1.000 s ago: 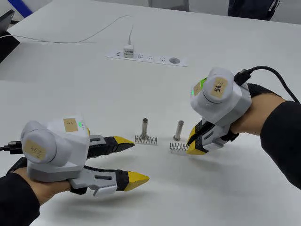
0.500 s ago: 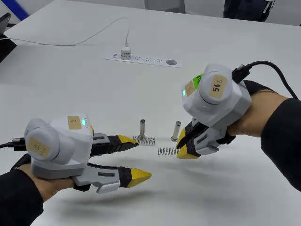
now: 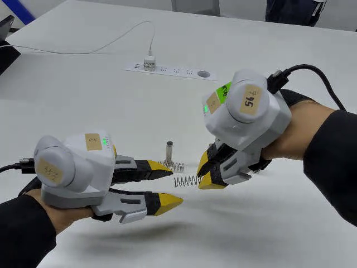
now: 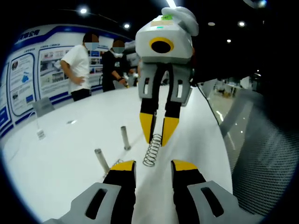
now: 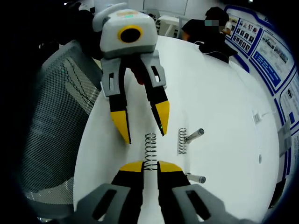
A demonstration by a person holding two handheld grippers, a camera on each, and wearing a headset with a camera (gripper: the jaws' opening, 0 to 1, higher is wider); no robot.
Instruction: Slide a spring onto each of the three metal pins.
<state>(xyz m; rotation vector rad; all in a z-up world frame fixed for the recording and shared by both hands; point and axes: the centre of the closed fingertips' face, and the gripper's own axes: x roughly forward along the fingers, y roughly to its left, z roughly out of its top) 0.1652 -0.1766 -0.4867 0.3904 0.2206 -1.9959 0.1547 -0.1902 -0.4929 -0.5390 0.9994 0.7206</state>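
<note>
Yellow-tipped fingers of your right gripper (image 3: 204, 173) are pinched narrow on one end of a spring (image 3: 187, 181), which reaches out sideways, low over the white tabletop (image 3: 83, 106), towards your left gripper (image 3: 170, 186); whether its free end touches the tabletop cannot be told. Your left fingers are spread wide and hold nothing, their tips just beside the spring's free end. A second spring (image 3: 174, 166) lies on the tabletop just beside the foot of an upright pin (image 3: 169, 151), and in the right gripper view another pin (image 5: 196, 178) stands bare, near your right fingers
</note>
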